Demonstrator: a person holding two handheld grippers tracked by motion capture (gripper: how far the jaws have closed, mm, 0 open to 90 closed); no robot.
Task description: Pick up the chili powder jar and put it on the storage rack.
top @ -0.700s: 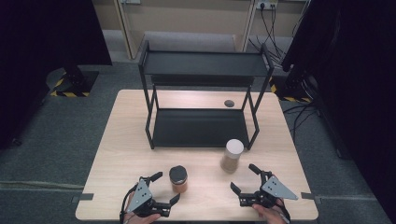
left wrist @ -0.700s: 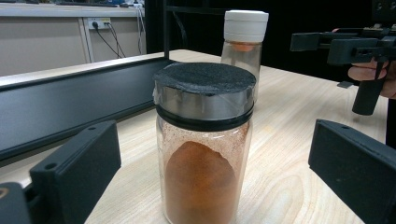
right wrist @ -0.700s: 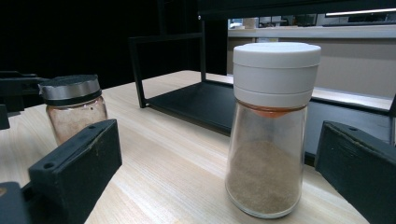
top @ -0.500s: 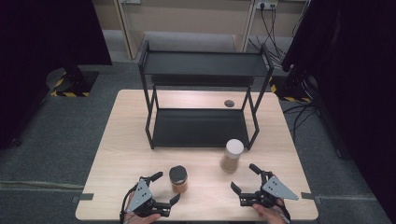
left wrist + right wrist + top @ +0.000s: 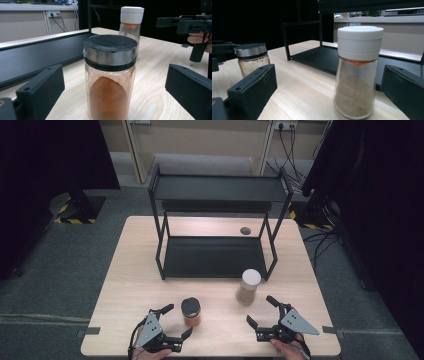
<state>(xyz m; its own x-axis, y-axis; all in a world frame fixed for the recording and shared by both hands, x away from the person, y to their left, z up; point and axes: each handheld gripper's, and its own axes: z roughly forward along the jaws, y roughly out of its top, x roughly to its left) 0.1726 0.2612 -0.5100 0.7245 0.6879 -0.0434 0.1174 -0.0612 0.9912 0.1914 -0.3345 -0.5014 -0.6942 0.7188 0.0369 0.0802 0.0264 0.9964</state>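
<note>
Pale wooden tabletop (image 5: 130,285) carries our black two-tier metal rack (image 5: 217,195), both shelves bare. Near the front edge, our left gripper (image 5: 176,322) gapes around the black-lidded glass jar of orange powder (image 5: 191,311); our right gripper (image 5: 260,311) gapes toward the white-capped glass shaker of tan powder (image 5: 248,286). Neither is gripped yet, so everything is left.

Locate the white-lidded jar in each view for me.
High view: white-lidded jar right of centre, before the black shelf rack.
Left gripper view: top centre-right, behind the dark-lidded jar.
Right gripper view: right of centre, between open jaws.
Shared landmark: the rack.
</note>
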